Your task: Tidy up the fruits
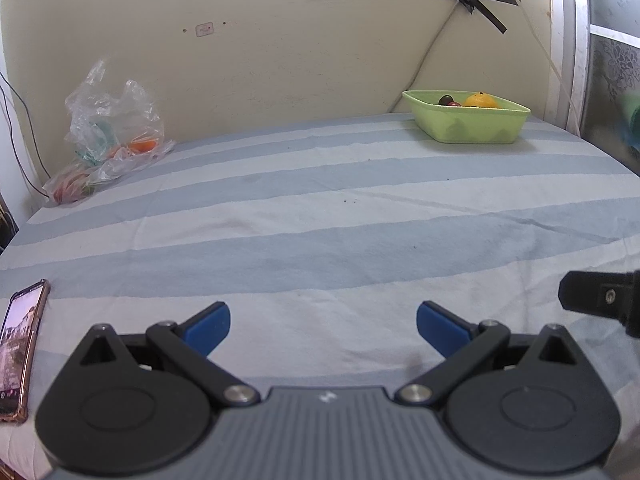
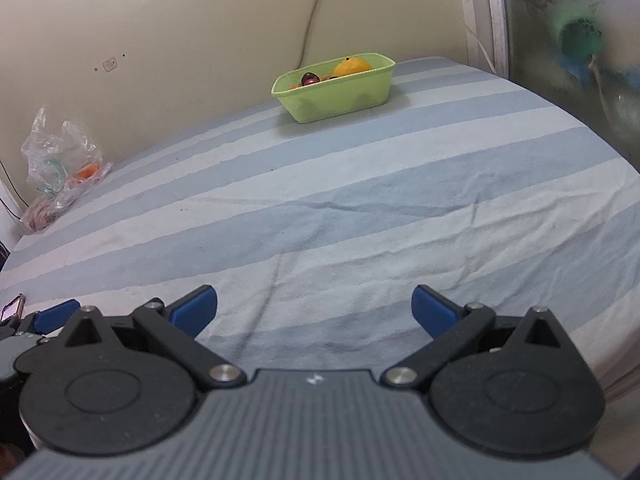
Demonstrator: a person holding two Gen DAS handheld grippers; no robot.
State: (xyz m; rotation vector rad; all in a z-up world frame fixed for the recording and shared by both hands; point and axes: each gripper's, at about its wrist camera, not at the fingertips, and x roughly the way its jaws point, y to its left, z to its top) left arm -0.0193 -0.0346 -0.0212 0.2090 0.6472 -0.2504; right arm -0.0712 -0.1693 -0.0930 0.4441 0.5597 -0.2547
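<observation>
A light green basket [image 1: 468,126] stands at the far right of the striped table by the wall; it also shows in the right wrist view [image 2: 336,96]. In it lie an orange [image 1: 480,101] [image 2: 352,67] and a dark red fruit [image 1: 446,100] [image 2: 309,78]. My left gripper [image 1: 323,330] is open and empty, low over the near part of the table. My right gripper [image 2: 314,312] is open and empty, also near the front. Part of the right gripper [image 1: 600,298] shows at the right edge of the left wrist view. A left finger [image 2: 56,318] shows in the right wrist view.
A crumpled clear plastic bag [image 1: 112,136] [image 2: 60,164] with something orange inside lies at the far left by the wall. A phone [image 1: 18,348] lies at the near left edge. A blue-and-white striped cloth [image 1: 320,220] covers the table. A cable hangs down the wall behind the basket.
</observation>
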